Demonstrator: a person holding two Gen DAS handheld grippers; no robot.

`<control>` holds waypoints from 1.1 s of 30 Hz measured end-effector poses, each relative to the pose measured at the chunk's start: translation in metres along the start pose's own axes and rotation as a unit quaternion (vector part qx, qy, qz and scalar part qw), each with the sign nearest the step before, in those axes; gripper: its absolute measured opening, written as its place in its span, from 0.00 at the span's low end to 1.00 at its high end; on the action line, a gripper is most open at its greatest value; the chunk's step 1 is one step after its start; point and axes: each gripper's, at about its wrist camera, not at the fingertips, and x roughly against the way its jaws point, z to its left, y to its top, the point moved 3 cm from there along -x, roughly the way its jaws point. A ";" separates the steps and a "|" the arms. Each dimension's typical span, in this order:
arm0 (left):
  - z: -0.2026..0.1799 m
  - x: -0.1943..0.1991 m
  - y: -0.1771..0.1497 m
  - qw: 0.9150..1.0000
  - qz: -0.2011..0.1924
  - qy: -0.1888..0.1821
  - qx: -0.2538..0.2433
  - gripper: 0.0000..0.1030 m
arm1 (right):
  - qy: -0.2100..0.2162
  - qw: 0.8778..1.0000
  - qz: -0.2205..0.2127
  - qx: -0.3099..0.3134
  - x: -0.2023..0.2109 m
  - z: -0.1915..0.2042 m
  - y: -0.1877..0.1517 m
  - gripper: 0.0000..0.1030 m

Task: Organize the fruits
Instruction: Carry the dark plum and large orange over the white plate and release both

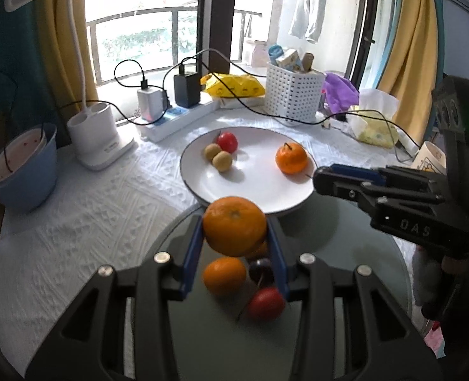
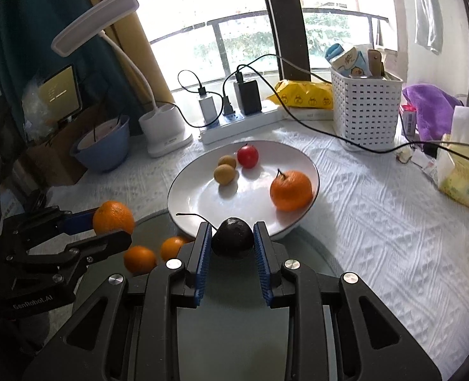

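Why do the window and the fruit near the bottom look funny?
Left wrist view: daylight washes the window white, and the red cherry under the left gripper is blurred, too close to the lens. Right wrist view: the same window glares, its railing bends from the fisheye, and fruit on the plate casts soft shadows.

Blurred red fruit, 1 orange (mostly hidden)

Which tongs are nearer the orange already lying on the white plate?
Right. The right tongs, shut on a dark cherry, reach the plate edge beside that orange. The left tongs, gripping another orange, are farther.
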 end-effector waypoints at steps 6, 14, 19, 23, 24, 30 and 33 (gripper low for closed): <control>0.003 -0.016 0.011 1.000 0.003 -0.001 -0.004 0.40 | -0.001 1.000 0.003 0.010 -0.018 -0.005 0.010 0.28; 0.004 -0.042 0.025 1.000 0.010 -0.010 0.000 0.40 | -0.001 1.000 0.018 0.008 -0.044 -0.011 0.017 0.28; 0.008 -0.055 0.032 1.000 0.015 -0.012 -0.002 0.40 | -0.005 1.000 0.025 0.011 -0.057 -0.014 0.019 0.28; 0.015 -0.065 0.035 1.000 0.019 -0.008 0.004 0.40 | -0.008 0.999 0.029 0.010 -0.068 -0.015 0.023 0.28; 0.017 -0.067 0.035 1.000 0.020 -0.006 0.007 0.40 | -0.009 0.999 0.029 0.011 -0.069 -0.015 0.024 0.28; 0.027 -0.081 0.041 0.999 0.025 -0.002 0.021 0.40 | -0.012 0.999 0.030 0.015 -0.081 -0.017 0.032 0.28; 0.029 -0.087 0.043 0.999 0.026 -0.003 0.024 0.40 | -0.021 0.999 0.025 0.020 -0.084 -0.017 0.038 0.28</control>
